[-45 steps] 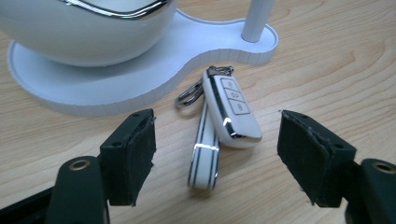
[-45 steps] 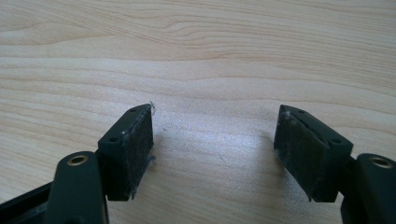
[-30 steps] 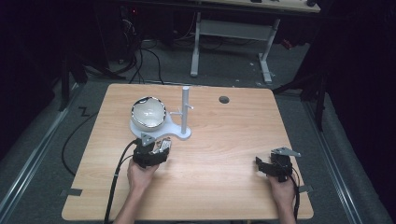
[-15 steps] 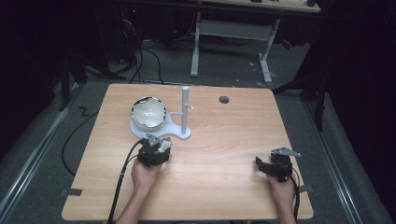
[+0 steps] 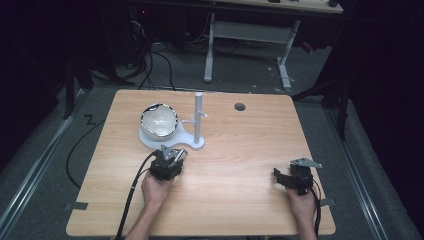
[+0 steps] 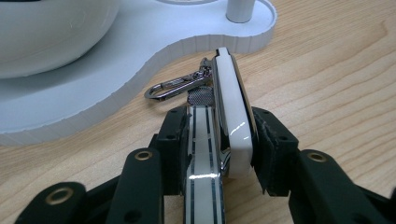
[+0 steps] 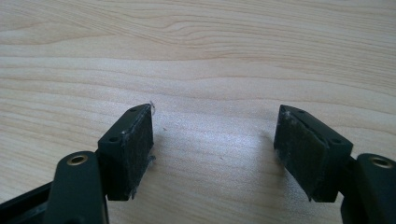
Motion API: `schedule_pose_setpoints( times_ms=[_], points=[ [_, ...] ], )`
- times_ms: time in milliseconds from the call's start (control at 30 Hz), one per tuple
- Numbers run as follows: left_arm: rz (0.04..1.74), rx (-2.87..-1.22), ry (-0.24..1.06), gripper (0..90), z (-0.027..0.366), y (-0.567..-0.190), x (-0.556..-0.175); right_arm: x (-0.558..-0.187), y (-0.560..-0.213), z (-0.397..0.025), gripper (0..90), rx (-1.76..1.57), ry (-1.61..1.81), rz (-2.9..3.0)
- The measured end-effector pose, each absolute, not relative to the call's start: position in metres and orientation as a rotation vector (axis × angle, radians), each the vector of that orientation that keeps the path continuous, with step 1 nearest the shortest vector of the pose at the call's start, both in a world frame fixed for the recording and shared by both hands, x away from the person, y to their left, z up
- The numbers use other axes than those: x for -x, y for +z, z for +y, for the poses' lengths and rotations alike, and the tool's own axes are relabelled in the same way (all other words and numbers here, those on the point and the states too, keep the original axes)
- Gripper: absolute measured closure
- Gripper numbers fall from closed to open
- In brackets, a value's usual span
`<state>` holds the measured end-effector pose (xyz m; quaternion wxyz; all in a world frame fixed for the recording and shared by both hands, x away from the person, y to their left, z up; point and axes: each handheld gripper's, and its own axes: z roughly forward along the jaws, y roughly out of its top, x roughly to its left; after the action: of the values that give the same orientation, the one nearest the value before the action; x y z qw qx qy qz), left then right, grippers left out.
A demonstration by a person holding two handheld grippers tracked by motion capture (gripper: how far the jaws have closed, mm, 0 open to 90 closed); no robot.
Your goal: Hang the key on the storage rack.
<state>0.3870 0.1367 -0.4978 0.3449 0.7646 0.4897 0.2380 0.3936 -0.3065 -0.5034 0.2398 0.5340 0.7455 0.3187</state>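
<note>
keychain (image 6: 231,116) clamped between left gripper (image 6: 219,140) jaws, beside white stand base (image 6: 140,60).

- A lab or workshop is suggested by a bare wooden table (image 5: 240,150) set on grey carpet.
- Cables (image 5: 150,65) are seen trailing beneath a desk frame (image 5: 250,35) behind.

Pale wooden table (image 5: 235,150) with a round hole (image 5: 240,106) near the far edge; on it, a flat white stand base (image 5: 172,142) bearing an upright post (image 5: 198,117) and a bowl (image 5: 159,120)
</note>
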Motion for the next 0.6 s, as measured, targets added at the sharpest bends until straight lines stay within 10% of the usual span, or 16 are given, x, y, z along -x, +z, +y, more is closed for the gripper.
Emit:
schedule_pose_setpoints(
  times_ms=[400,467,600],
  points=[
    [1.197,-1.958,0.603,61.3,0.139,-0.486,-0.377,-0.394,-0.503,-0.307,28.6,-1.462,0.872,2.041],
    [1.178,-1.931,0.608,76.3,0.142,-0.481,-0.373,-0.394,-0.503,-0.307,28.6,-1.462,0.873,2.041],
    [1.174,-1.888,0.590,76.7,0.151,-0.471,-0.369,-0.394,-0.503,-0.307,28.6,-1.462,0.872,2.041]
  ],
)
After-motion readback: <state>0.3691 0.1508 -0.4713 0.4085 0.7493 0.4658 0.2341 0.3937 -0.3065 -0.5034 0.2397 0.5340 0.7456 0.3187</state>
